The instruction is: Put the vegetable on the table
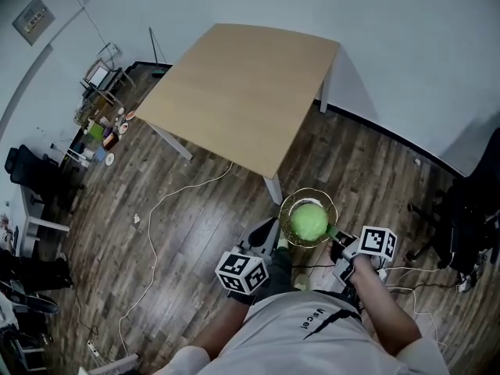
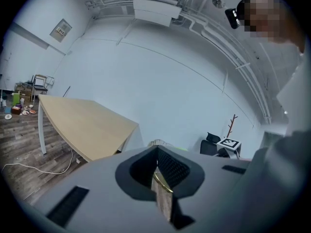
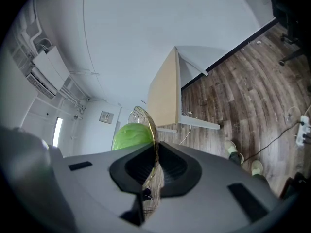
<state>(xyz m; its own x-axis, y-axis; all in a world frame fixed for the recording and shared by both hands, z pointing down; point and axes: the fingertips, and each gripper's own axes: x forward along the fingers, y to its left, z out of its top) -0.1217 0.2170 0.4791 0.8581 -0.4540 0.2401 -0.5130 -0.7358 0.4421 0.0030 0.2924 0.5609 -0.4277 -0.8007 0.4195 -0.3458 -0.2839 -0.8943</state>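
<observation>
Vegetable [image 1: 308, 220], round and green, rides in a glass bowl [image 1: 286, 206] held above the floor [image 1: 195, 225], just off the bench's [image 1: 242, 92] near corner. Left gripper [image 1: 275, 237] fingers clamp one rim; right gripper [image 1: 336, 235] fingers pinch the opposite rim.

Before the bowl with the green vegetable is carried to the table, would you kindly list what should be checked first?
1. Right gripper shut on the glass bowl rim: ok.
2. Left gripper shut on the opposite rim: ok.
3. Green vegetable sitting inside the bowl, not at its edge: ok.
4. Table top offers a bare spot to set it down: ok.
5. Floor on the way: a white cable lies near the table leg, left of the direct route: probably ok, but watch it.
6. Bowl held level: cannot tell.
</observation>
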